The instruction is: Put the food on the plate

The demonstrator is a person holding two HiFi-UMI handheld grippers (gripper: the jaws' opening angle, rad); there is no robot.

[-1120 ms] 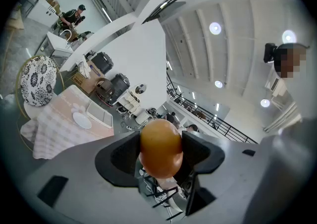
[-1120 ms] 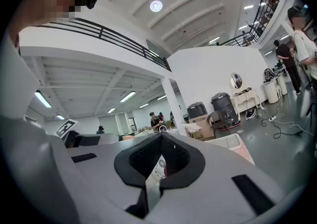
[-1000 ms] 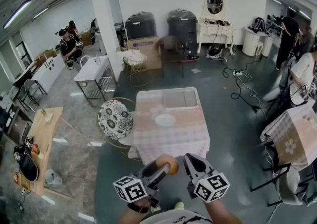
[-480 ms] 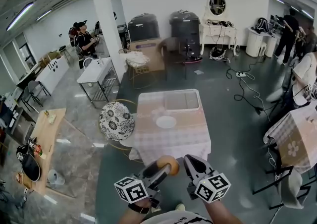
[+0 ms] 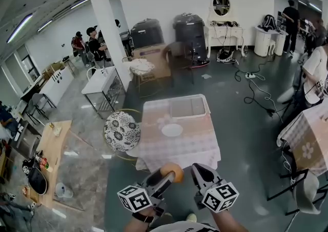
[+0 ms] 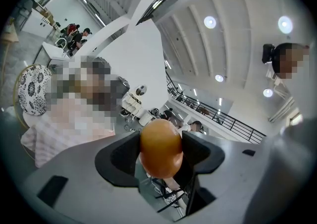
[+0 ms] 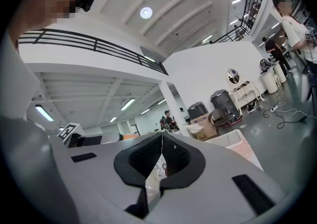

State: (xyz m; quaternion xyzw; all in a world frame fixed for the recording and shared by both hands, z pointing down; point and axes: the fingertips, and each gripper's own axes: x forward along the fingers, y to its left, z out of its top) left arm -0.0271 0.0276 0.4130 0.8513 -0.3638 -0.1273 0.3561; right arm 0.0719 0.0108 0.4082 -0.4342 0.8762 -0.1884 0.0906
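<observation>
1. The left tongs [image 6: 161, 144] grip a smooth, round orange-brown piece of food [image 6: 160, 147], one jaw pressed against each side of it.
2. The right tongs [image 7: 161, 135] are closed, the jaw tips meeting with nothing between them.
3. From the head view, both tongs are held side by side and level, just short of the near edge of the counter [image 5: 169, 150], which is covered with a pale checked cloth.
4. A white plate [image 5: 172, 130] sits mid-counter, well apart from the food.
5. A pale tray [image 5: 188, 107] lies beyond the plate.
6. A floral-cushioned chair [image 5: 122, 130] stands at the counter's left.
</observation>
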